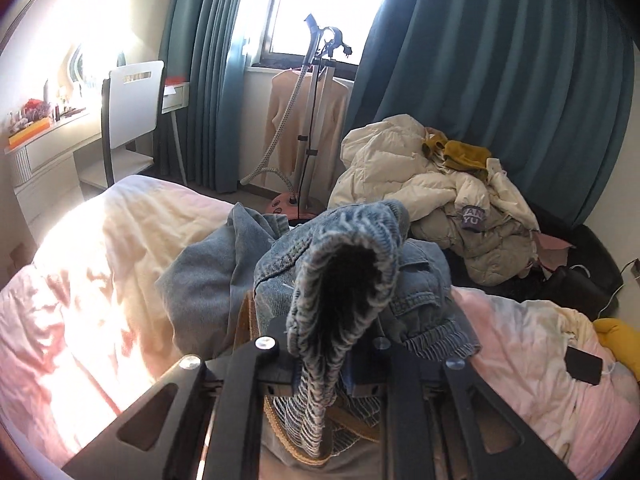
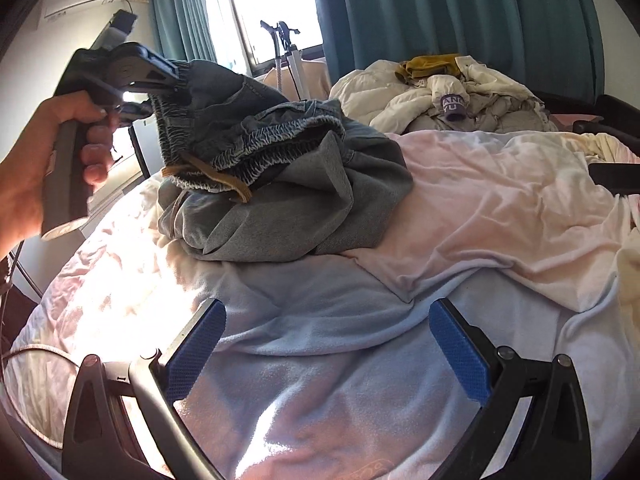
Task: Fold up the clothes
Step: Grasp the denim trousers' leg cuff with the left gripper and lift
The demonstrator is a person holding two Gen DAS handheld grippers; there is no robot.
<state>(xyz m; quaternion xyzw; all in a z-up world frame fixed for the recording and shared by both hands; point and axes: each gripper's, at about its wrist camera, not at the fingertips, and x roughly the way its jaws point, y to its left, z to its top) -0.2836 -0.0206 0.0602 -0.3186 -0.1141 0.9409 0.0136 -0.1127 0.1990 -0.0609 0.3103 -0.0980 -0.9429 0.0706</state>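
A pair of blue denim jeans (image 2: 280, 168) with an elastic waistband and a tan drawstring lies bunched on the bed. My left gripper (image 2: 168, 80) is shut on the waistband and lifts that end above the bed; in the left wrist view the waistband (image 1: 344, 280) bulges up between the fingers and hides them. My right gripper (image 2: 326, 344) is open and empty, low over a light blue garment (image 2: 320, 360) spread on the bed near me.
The bed (image 2: 500, 208) has a pink and white cover. A heap of cream jackets (image 1: 440, 184) lies at its far side. A garment steamer stand (image 1: 316, 120), teal curtains, a white chair (image 1: 132, 112) and a desk stand beyond. A phone (image 1: 583, 364) lies on the bed.
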